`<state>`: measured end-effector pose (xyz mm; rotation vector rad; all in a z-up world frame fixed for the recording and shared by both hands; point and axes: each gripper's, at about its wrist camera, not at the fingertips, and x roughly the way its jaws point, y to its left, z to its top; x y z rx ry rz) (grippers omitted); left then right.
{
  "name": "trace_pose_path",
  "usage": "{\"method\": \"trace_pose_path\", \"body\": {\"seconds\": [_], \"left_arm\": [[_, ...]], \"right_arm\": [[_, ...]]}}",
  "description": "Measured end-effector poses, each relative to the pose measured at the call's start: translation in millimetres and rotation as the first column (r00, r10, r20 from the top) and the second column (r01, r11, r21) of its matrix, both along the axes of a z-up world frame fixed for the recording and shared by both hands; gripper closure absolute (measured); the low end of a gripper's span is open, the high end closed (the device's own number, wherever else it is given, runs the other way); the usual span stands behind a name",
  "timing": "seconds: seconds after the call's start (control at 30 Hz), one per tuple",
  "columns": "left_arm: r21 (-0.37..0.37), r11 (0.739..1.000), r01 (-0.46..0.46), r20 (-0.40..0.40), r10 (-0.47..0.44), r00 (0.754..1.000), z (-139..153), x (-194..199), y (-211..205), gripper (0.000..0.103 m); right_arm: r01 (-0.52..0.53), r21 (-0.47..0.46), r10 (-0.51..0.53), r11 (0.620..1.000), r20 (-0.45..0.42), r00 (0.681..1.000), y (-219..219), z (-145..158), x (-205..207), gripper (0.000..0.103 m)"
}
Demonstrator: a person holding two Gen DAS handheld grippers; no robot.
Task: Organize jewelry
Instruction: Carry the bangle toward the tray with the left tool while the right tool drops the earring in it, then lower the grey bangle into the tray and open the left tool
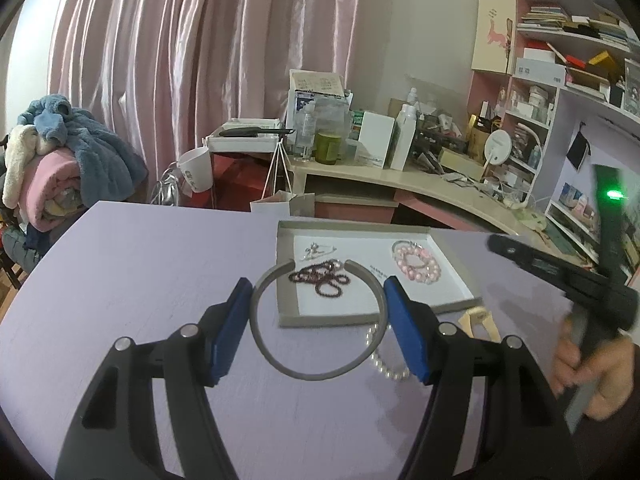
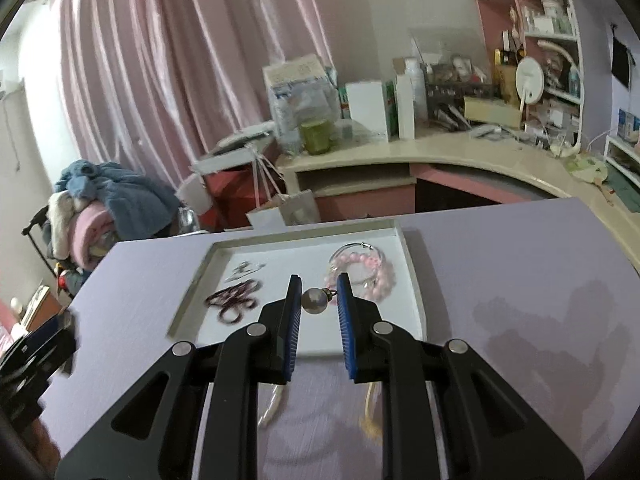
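Note:
My left gripper [image 1: 318, 286] is shut on a grey open bangle [image 1: 320, 374] and holds it above the lilac table, just before the shallow white tray [image 1: 288, 312]. In the tray lie a dark red bead string [image 1: 322, 278], a pink bead bracelet [image 1: 418, 266] and a small silver piece [image 1: 314, 250]. A pearl bracelet [image 1: 386, 366] and a cream hair clip [image 1: 480, 320] lie on the table in front of the tray. My right gripper [image 2: 319, 286] is shut on a large pearl pendant [image 2: 316, 300] above the tray [image 2: 410, 264].
The lilac table [image 1: 140, 280] ends at a far edge behind the tray. Beyond stand a cluttered beige desk [image 1: 400, 176], shelves [image 1: 560, 80], pink curtains and a pile of blankets [image 1: 60, 160]. The right gripper's body [image 1: 560, 272] and hand show at the right.

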<state>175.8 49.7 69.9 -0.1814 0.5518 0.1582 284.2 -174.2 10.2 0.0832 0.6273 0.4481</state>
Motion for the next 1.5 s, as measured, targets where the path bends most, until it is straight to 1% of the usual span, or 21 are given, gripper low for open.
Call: {"method": "trace_pose_path", "body": {"seconds": [0.07,0.17,0.37,0.4,0.43,0.47,0.5,0.67,0.83,0.93,1.13,1.23,1.37,1.5], "left_arm": [[-0.006,1.0,-0.002,-0.001,0.002,1.0,-1.0,11.0,2.4,0.036],[-0.009,1.0,0.0,-0.01,0.0,1.0,-3.6,24.9,5.4,0.036],[-0.021,1.0,0.004,-0.02,-0.005,1.0,-8.5,47.2,9.6,0.036],[-0.026,1.0,0.006,-0.022,-0.007,1.0,-9.7,50.3,9.8,0.036],[-0.029,1.0,0.007,-0.024,-0.008,1.0,-10.8,51.7,10.2,0.036],[-0.033,0.999,0.008,-0.026,-0.009,1.0,-11.6,53.7,10.6,0.036],[-0.036,0.999,0.01,-0.029,-0.011,1.0,-12.8,55.4,10.4,0.036],[-0.048,0.999,0.012,-0.04,-0.014,0.999,-17.2,60.9,11.6,0.036],[-0.058,0.998,0.017,-0.048,-0.02,0.999,-19.9,67.1,11.5,0.036],[-0.071,0.997,0.026,-0.058,-0.03,0.998,-22.6,77.6,10.5,0.036],[-0.081,0.995,0.06,-0.092,-0.067,0.994,-35.4,119.2,2.7,0.036],[-0.068,0.996,0.055,-0.116,-0.063,0.991,-48.0,147.8,-1.3,0.036],[-0.07,0.997,0.034,-0.133,-0.043,0.99,-62.6,175.4,-2.5,0.036],[-0.072,0.997,0.042,-0.153,-0.052,0.987,-73.5,190.4,-7.9,0.036]], "right_arm": [[0.01,-0.007,-0.01,1.0,-0.058,0.998,5.5,-12.8,26.9,0.084],[0.02,-0.027,-0.023,0.999,-0.119,0.993,10.2,-31.8,48.6,0.084],[0.022,-0.062,-0.032,0.998,-0.173,0.984,12.4,-56.0,63.0,0.083],[0.026,-0.066,-0.038,0.997,-0.184,0.982,11.1,-57.5,63.4,0.074],[0.029,-0.06,-0.04,0.998,-0.194,0.98,9.9,-57.6,64.5,0.052],[0.037,-0.041,-0.045,0.998,-0.195,0.98,5.5,-56.9,63.0,0.043],[0.043,-0.026,-0.047,0.999,-0.184,0.982,2.0,-54.5,61.9,0.039],[0.054,-0.003,-0.053,0.999,-0.14,0.989,-11.7,-40.1,53.3,0.039],[0.058,-0.027,-0.06,0.998,-0.086,0.995,-17.5,-29.9,43.7,0.039],[0.057,-0.034,-0.059,0.998,-0.056,0.997,-18.8,-25.6,39.0,0.039],[0.046,-0.036,-0.046,0.998,0.003,0.999,-32.6,-26.2,23.5,0.039],[0.039,-0.054,-0.038,0.998,0.013,0.999,-37.0,-28.4,22.2,0.039],[0.03,-0.072,-0.028,0.997,0.036,0.999,-41.9,-27.8,21.0,0.039],[0.021,-0.07,-0.018,0.997,0.051,0.999,-43.8,-27.8,21.3,0.039]]}}
